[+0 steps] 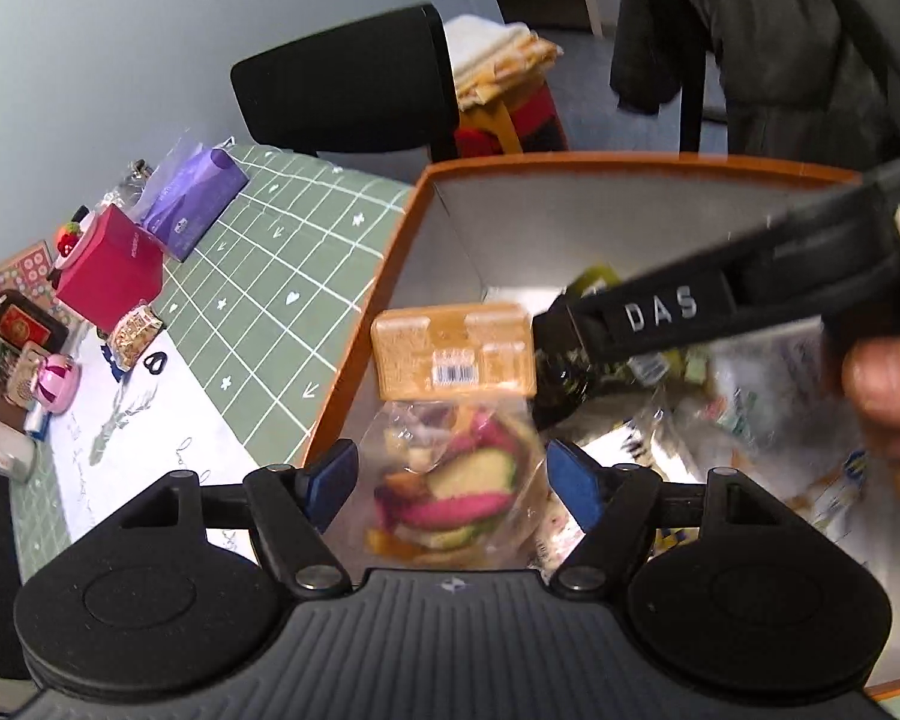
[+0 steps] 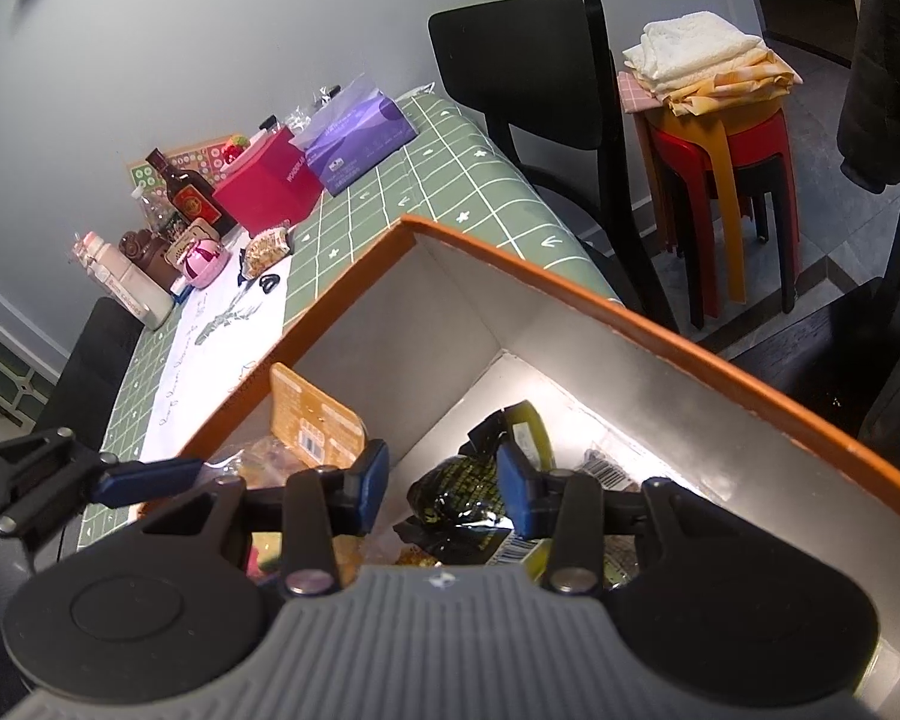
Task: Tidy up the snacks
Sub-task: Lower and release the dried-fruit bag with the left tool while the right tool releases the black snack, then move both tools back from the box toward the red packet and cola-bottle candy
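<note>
orange-rimmed box (image 2: 660, 330) sits at the tabletop (image 1: 282, 276) edge, snacks piled inside. left tool (image 1: 450, 474) hangs with pads apart over a clear bag of vegetable chips (image 1: 456, 480) near the box's left wall. right tool (image 2: 444, 492) straddles a dark wrapped packet (image 2: 459, 498); whether it is clamped i cannot tell. red box (image 2: 267, 192), tissue box (image 2: 360, 132) and bottle (image 2: 186, 192) crowd the far left; a black chair (image 2: 540, 72) stands beyond.

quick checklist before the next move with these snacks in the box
1. Left tongs open, pads clear of the veggie chip bag: ok.
2. Chip bag inside the orange box: ok.
3. Right tongs over the dark wrapped snack: ok.
4. Right tongs gripping that snack: cannot tell.
5. The two tongs clear of each other: cannot tell, they are close in the left view.
6. Small snack packet out on the table: not ok.
</note>
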